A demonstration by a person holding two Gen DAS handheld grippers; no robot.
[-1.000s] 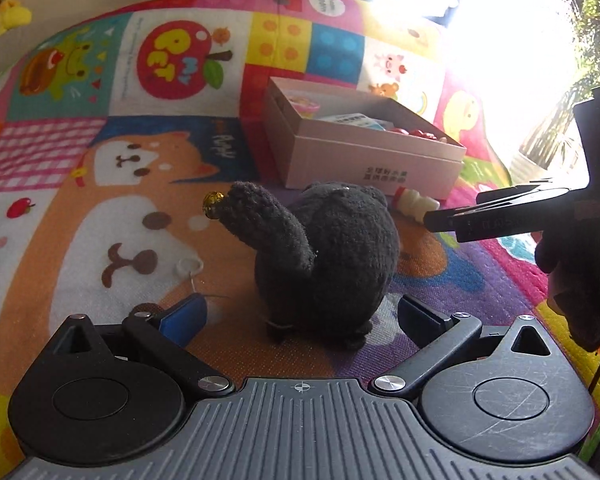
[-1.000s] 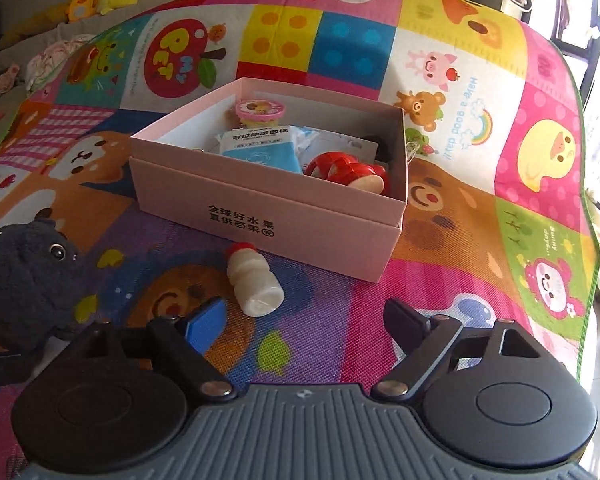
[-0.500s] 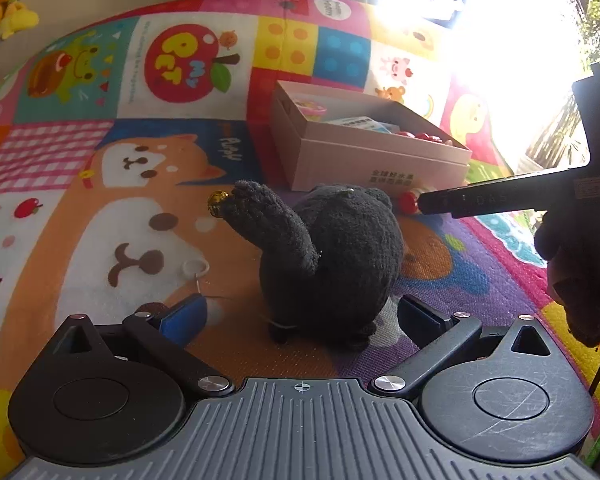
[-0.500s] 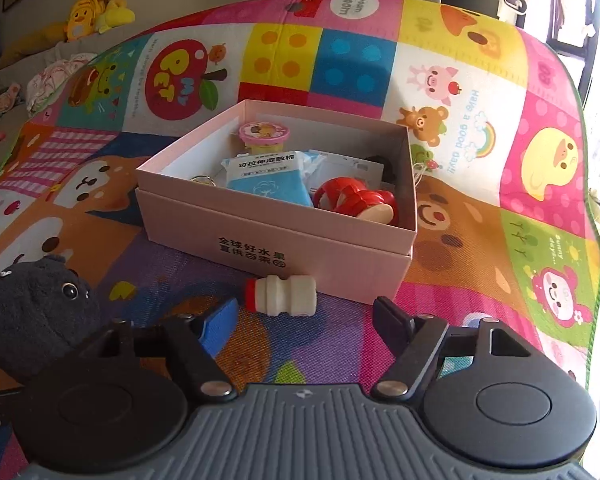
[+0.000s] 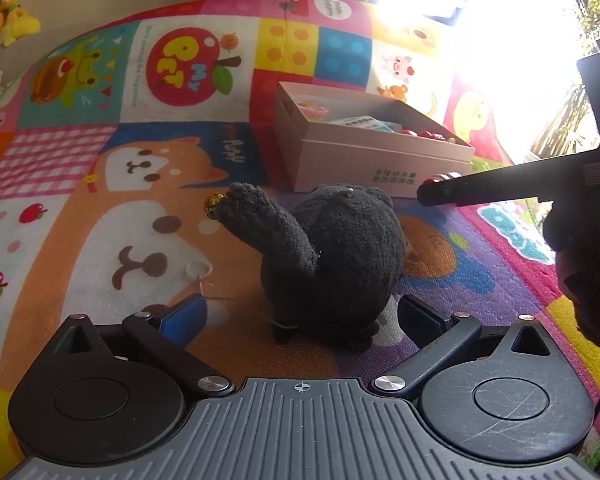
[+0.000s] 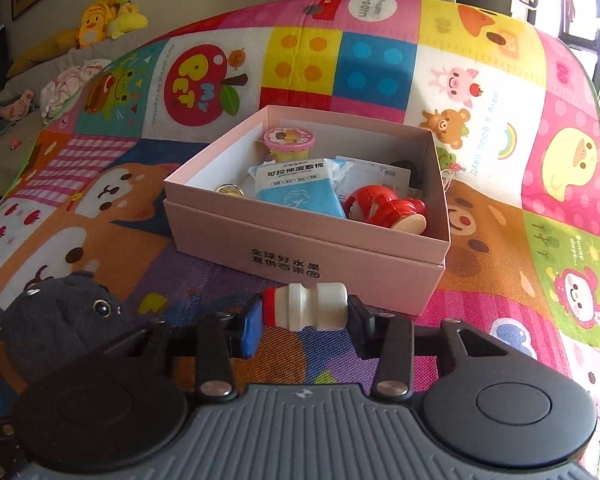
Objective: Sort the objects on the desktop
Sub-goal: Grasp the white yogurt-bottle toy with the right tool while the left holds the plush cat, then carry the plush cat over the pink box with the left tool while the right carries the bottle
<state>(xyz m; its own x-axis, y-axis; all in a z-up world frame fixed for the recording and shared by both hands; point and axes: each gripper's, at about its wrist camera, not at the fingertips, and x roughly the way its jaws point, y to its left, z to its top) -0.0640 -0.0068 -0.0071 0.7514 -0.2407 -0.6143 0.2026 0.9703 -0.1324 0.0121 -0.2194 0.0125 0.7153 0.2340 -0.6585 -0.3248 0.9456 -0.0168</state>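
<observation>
A small white toy bottle (image 6: 306, 306) with a red cap lies sideways between the fingers of my right gripper (image 6: 303, 322), which is shut on it in front of the pink box (image 6: 300, 248). The box holds a blue wipes pack (image 6: 296, 186), a red wooden toy (image 6: 384, 208) and a pink-lidded cup (image 6: 289, 140). My left gripper (image 5: 300, 316) is open around the base of a dark grey plush cat (image 5: 336, 256), fingers apart from it. The plush also shows at lower left in the right wrist view (image 6: 66, 312). The box shows behind it (image 5: 364, 148).
Everything lies on a colourful cartoon play mat (image 6: 100, 184). A gold bell (image 5: 213, 201) sits at the plush tail tip, and a white ring on a string (image 5: 199, 269) lies on the mat. The right gripper's arm (image 5: 500, 184) crosses the left wrist view.
My right gripper closed on the white bottle, which had turned sideways, and lifted slightly toward the box. The left gripper stayed open at the plush.
</observation>
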